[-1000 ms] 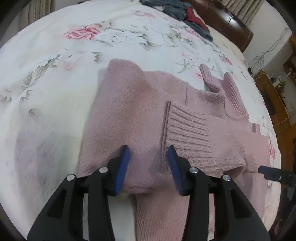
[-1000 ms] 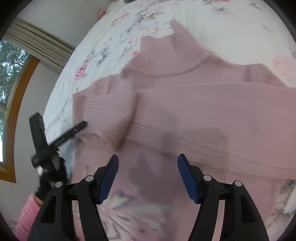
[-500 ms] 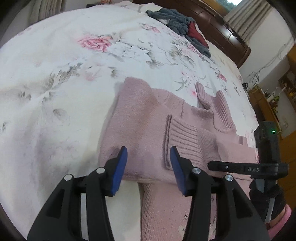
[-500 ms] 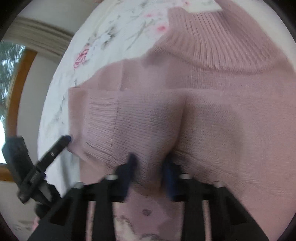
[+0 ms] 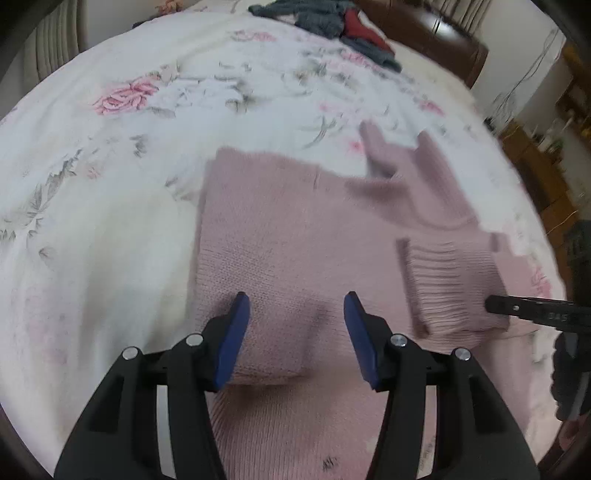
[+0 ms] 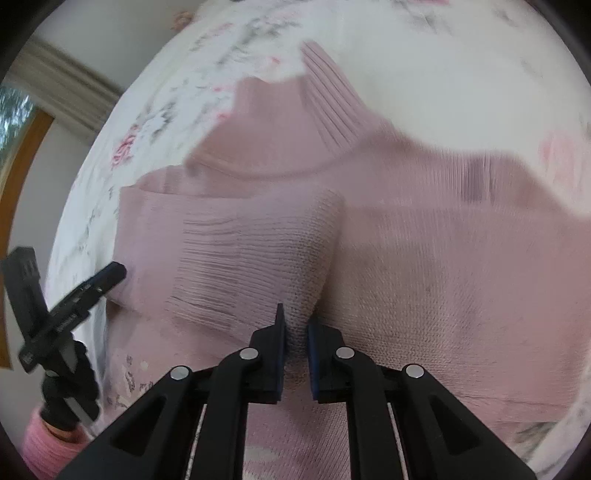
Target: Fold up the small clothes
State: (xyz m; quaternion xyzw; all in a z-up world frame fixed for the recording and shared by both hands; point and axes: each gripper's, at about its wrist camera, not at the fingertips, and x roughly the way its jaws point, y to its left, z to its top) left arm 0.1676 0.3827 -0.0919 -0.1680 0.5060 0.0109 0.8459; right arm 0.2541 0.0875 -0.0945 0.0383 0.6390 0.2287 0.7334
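A pink knitted sweater (image 5: 295, 229) lies on the floral bedsheet (image 5: 110, 184), its ribbed collar (image 5: 436, 173) toward the far side. One sleeve is folded across the body, and its ribbed cuff (image 5: 450, 288) lies at the right. My left gripper (image 5: 295, 314) hovers open over the folded left part, with nothing between its blue pads. In the right wrist view my right gripper (image 6: 295, 326) is shut on the sleeve (image 6: 266, 251) a little behind its cuff. The left gripper (image 6: 110, 275) shows at the left edge, near the sweater's side.
A heap of dark grey and red clothes (image 5: 332, 22) lies at the far end of the bed by a wooden headboard (image 5: 428, 33). Wooden furniture (image 5: 535, 177) stands to the right. A curtain and window frame (image 6: 55, 88) border the bed's other side.
My right gripper moved in and shut on the sleeve, then drew the cuff toward the right side. The left gripper stayed open, and its view shifted over the folded body.
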